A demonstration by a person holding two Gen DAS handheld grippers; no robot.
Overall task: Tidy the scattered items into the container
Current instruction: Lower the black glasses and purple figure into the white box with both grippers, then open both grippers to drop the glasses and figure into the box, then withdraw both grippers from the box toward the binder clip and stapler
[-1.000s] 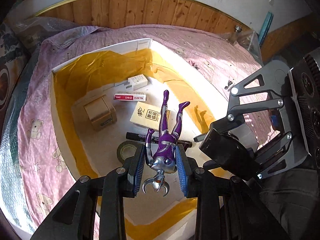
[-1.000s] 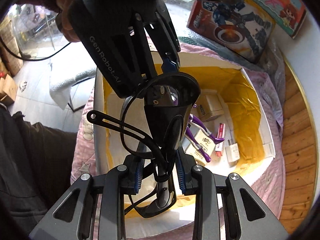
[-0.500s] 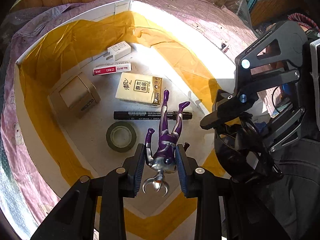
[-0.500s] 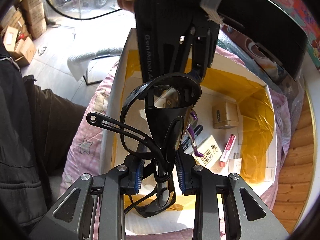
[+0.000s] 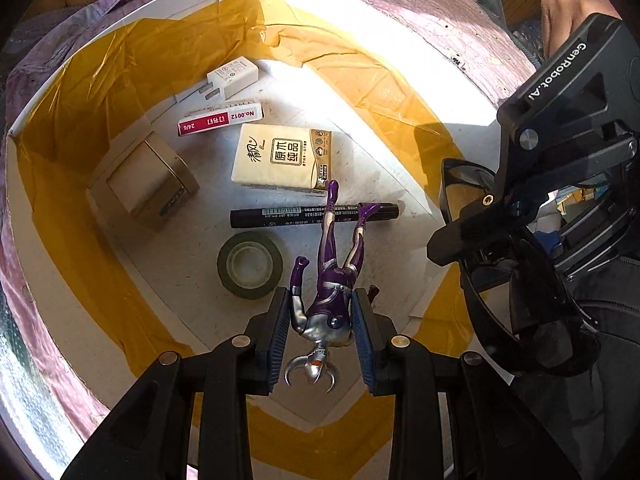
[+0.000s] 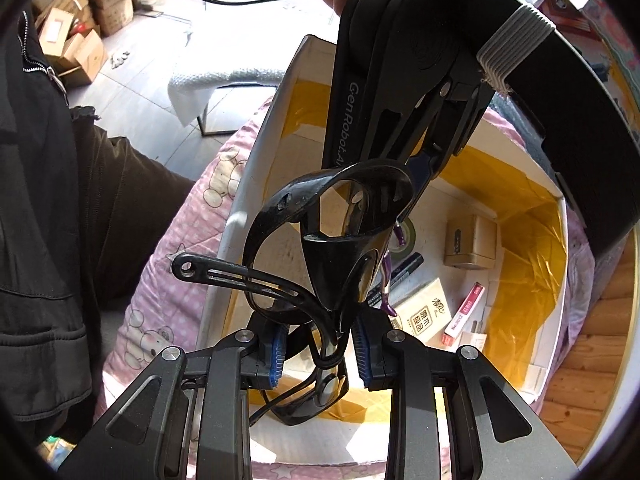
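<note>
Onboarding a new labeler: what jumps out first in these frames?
The purple and silver toy figure clamped head-down in the left tool over the yellow-lined white box. Then the black sunglasses pinched in the right tool at the box's near edge.

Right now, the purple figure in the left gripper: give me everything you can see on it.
The toy figure looks like moulded plastic, with a glossy purple body, silver chest and leg stripes, and a silver head with curved horns. It hangs head toward the camera, legs pointing down into the box, one arm raised. The left gripper is shut on its torso, blue pads against both sides. Its feet overlap the black marker in view; contact cannot be told.
</note>
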